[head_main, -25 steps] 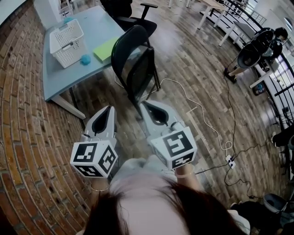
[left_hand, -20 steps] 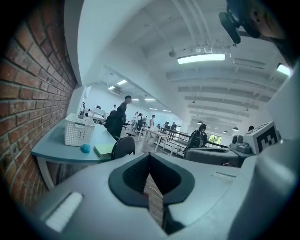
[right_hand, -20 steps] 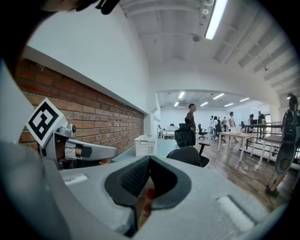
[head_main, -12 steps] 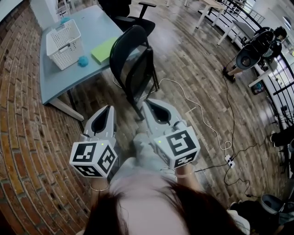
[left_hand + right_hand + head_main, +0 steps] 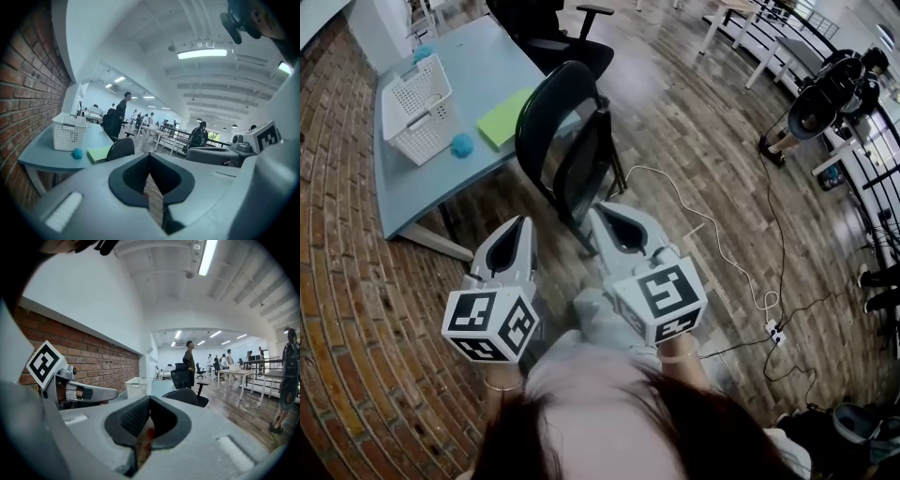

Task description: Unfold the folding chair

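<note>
Over the last second the folding chair has drawn a little nearer in the head view, and the table beside it has slid toward the left edge, so we read ourselves as walking up to the chair rather than working on it yet. It is still folded, upright on the wooden floor just ahead of both tools and close against the table's near side; whether it leans on the table we cannot tell. The left gripper is clenched on nothing, its jaws pressed together with only floor showing past them, and the right gripper is likewise closed and empty. Neither touches the chair, so the task has not begun: we judge that the jaws must first open before they can take the seat and the back. On the table sit a white basket, a small blue ball and a green pad. A black office chair stands behind. The table edge crowds the chair's left side, and a white cable trails across the floor by its feet, which could snag as the legs spread.
</note>
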The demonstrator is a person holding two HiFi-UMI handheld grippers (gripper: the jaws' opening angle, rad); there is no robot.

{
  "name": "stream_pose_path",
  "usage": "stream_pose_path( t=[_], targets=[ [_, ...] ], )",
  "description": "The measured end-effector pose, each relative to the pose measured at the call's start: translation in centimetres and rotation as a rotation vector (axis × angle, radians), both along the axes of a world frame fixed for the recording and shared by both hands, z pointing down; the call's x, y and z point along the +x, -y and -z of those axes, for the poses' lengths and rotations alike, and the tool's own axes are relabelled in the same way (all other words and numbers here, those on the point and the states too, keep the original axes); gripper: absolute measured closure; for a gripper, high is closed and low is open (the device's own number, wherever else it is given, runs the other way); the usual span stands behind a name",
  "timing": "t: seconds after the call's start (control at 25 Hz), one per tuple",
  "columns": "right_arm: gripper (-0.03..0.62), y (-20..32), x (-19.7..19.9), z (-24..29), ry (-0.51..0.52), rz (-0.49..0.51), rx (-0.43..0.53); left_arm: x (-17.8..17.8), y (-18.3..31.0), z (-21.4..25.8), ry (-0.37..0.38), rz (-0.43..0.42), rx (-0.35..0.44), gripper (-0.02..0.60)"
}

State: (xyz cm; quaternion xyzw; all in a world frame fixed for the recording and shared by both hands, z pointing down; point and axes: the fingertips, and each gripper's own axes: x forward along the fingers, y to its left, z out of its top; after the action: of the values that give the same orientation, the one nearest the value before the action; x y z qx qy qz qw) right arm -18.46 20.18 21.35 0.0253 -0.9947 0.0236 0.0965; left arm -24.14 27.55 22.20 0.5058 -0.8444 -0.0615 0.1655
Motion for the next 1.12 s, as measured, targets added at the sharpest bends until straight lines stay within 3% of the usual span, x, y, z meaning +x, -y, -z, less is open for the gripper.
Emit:
stream_pose_path(
  t=[0.56,1.12],
  targets=[
    [0.594,8.7,-6.3,-0.7,-0.014,-0.035,-0.028,-6.5,8.5,0.1,0.007,-0.017,-0.014,0.584],
    [0.594,13.2,-10.9,-2.0,-0.021,-0.005,-0.058,-10.9,12.1,-0.6,0.008,0.025,-0.04,0.585]
  ],
)
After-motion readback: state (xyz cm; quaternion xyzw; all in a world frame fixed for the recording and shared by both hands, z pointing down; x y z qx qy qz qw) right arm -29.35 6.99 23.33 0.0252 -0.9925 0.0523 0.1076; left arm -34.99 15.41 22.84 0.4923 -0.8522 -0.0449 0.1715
